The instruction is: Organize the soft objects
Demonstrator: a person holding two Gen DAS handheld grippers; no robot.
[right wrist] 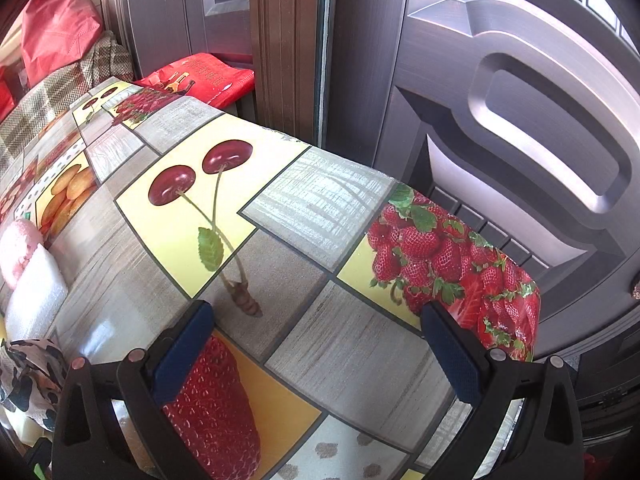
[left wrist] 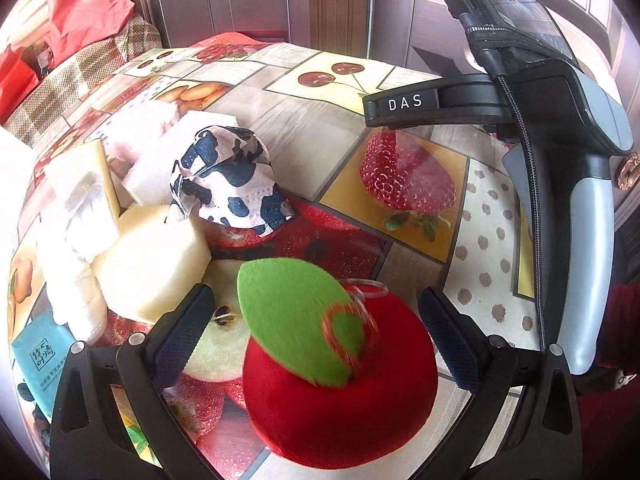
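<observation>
- Your left gripper (left wrist: 316,328): jaws spread wide, one finger on either side of the plush apple and neither pad touching it.
- Plush apple (left wrist: 340,404): red, with a green felt leaf and a small ring on top, slightly blurred; it sits between your left fingers, close to the camera, over the fruit-print tablecloth (left wrist: 328,132).
- Foam block (left wrist: 152,264): pale yellow, just left of the apple, touching the pile behind it.
- Cow-print cloth (left wrist: 232,180): black and white, bunched up, resting against the foam block and the white foam piece (left wrist: 160,164).
- White crumpled wrapping (left wrist: 84,216): at the left of the pile, by a blue packet (left wrist: 40,360).
- Your right gripper (right wrist: 318,344): jaws wide apart, nothing between them, above bare tablecloth with a printed strawberry underneath.
- Right view, left edge: white foam piece and cow-print cloth, well apart from the right fingers.
- Background: dark metal door (right wrist: 520,100), red bag (left wrist: 84,12).
</observation>
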